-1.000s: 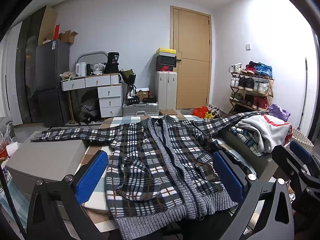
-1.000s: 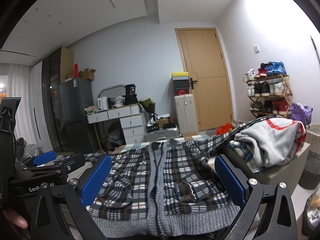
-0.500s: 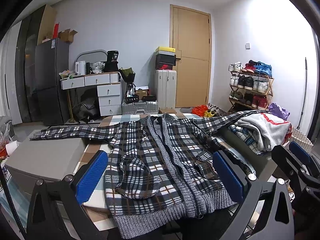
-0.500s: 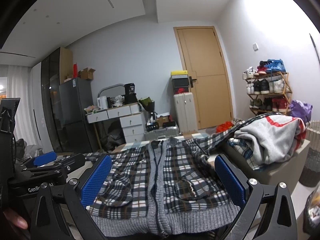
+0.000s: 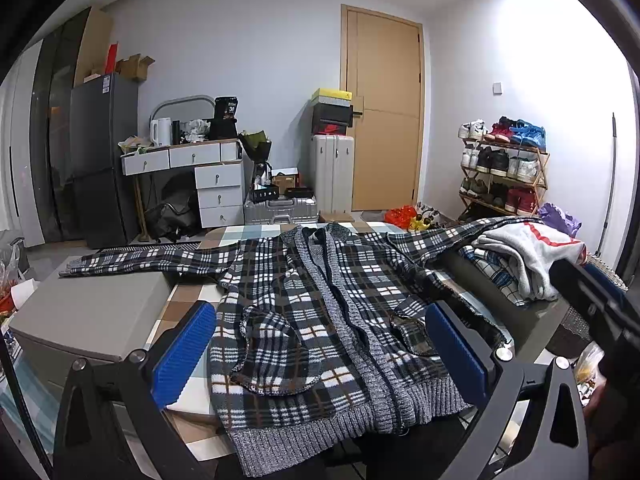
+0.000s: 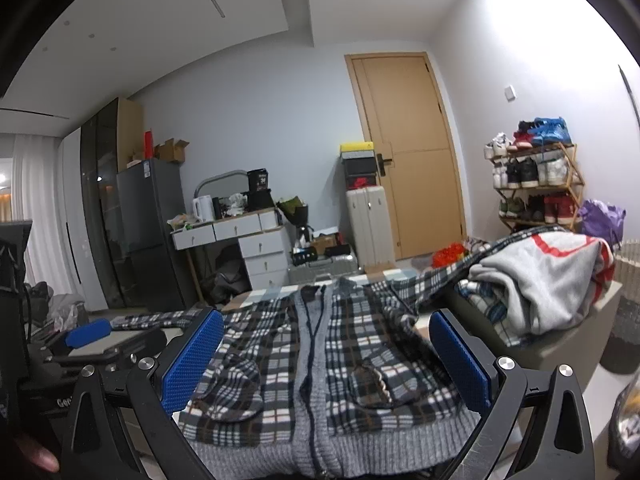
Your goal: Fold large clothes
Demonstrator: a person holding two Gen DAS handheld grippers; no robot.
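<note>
A plaid zip cardigan [image 5: 320, 320] with a grey knit hem lies spread flat, front up, on a checked table [image 5: 188, 300]; its left sleeve [image 5: 152, 260] stretches over a grey box and its right sleeve [image 5: 452, 236] drapes up over a clothes pile. In the right wrist view the same cardigan [image 6: 320, 352] fills the foreground. My left gripper [image 5: 318, 354] hovers open above the hem, blue pads wide apart, nothing between them. My right gripper [image 6: 326, 360] is open too, over the lower front of the cardigan. The left gripper [image 6: 88, 332] shows at that view's left edge.
A grey box [image 5: 92, 312] sits left of the table. On the right, a pile with a grey and red garment [image 5: 528, 248] rests on a dark box. A desk with drawers [image 5: 200, 176], fridge [image 5: 100, 156], suitcases [image 5: 332, 172], door and shoe rack [image 5: 504, 168] stand behind.
Both views have tilted slightly upward, so the cardigan sits a little lower in frame. The cardigan itself has not moved and both grippers stay open.
</note>
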